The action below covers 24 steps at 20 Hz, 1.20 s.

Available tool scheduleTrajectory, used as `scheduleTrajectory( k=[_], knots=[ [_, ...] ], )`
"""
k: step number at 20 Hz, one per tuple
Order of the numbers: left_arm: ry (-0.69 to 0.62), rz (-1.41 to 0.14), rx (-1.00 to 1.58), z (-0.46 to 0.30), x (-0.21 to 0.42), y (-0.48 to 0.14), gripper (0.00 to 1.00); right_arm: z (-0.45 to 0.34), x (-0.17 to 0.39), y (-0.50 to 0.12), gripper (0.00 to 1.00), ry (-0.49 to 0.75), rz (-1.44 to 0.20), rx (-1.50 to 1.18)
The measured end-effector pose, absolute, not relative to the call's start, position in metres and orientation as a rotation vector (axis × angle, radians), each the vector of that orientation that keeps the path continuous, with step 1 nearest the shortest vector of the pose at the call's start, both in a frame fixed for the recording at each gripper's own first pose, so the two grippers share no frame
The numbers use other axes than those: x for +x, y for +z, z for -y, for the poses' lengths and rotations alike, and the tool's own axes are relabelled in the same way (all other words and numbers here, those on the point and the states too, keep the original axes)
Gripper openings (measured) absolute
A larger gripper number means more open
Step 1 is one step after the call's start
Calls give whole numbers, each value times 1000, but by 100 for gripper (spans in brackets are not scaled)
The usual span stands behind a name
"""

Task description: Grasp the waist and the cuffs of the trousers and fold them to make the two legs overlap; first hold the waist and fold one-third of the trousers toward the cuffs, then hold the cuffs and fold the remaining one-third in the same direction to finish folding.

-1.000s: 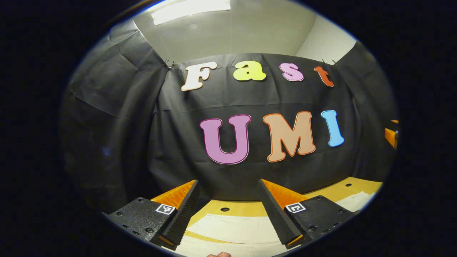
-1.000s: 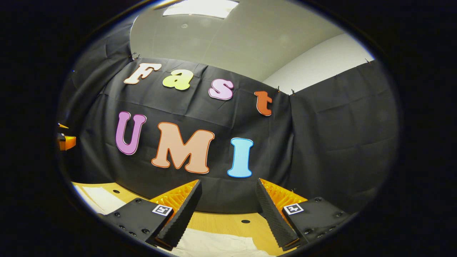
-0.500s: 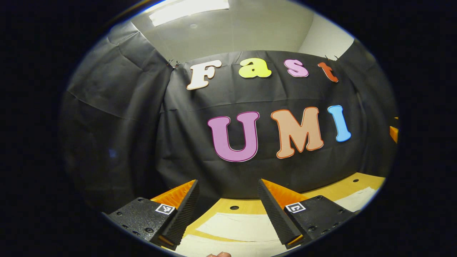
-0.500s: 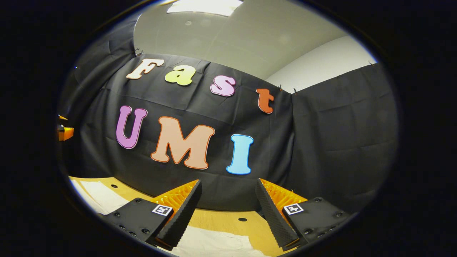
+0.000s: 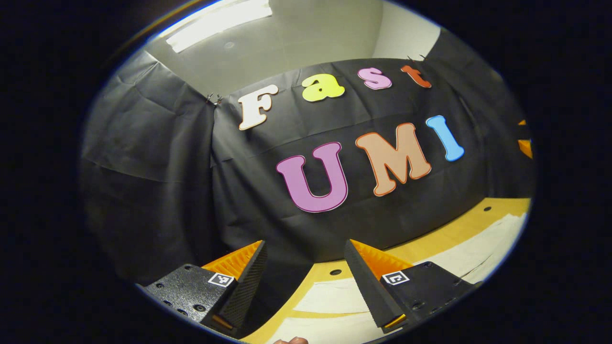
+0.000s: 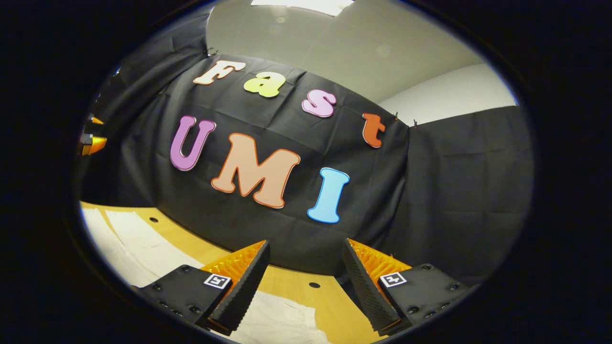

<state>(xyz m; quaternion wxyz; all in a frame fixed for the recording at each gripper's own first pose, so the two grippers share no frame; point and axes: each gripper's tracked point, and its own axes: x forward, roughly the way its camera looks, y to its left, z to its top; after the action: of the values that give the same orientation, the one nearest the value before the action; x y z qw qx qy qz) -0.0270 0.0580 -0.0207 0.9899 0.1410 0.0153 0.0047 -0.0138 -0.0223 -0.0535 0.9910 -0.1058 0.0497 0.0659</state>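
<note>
Both grippers held above the table, jaws apart, nothing gripped.
Through the left gripper we see pale trousers spread rightward on the yellow table; through the right gripper they lie left and below.

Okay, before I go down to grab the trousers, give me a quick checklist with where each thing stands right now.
1. Left gripper open: ok, its jaws stand wide apart with nothing between them.
2. Right gripper open: ok, same wide gap, nothing held.
3. Trousers within sight on the table: ok, pale cloth lies flat below both grippers.
4. Grippers down at the cloth: not ok, both point at the booth wall above the table.
5. Which end is waist and which is cuffs: cannot tell, too little cloth in sight.
6. Legs already overlapped: cannot tell.
</note>
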Motion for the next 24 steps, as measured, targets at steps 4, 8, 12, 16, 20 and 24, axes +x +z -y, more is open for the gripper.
scheduleTrajectory(
  k=[4, 8, 12, 16, 20, 24],
  knots=[
    [-53, -85, 445, -64, -42, -48, 96, 21, -27, -75, 97, 219, -129, -361],
    [-170, -149, 607, -56, -74, -97, 96, 13, -59, -115, 97, 350, -172, -496],
    [-342, -277, 757, -41, -112, -169, 96, 4, -92, -160, 97, 475, -235, -601],
    [-431, -370, 856, -50, -139, -214, 96, 2, -112, -196, 97, 575, -271, -700],
    [-513, -427, 941, -57, -158, -241, 97, 7, -131, -234, 97, 667, -321, -801],
    [-615, -481, 1065, -68, -172, -264, 97, 13, -146, -263, 98, 739, -350, -902]
  ],
)
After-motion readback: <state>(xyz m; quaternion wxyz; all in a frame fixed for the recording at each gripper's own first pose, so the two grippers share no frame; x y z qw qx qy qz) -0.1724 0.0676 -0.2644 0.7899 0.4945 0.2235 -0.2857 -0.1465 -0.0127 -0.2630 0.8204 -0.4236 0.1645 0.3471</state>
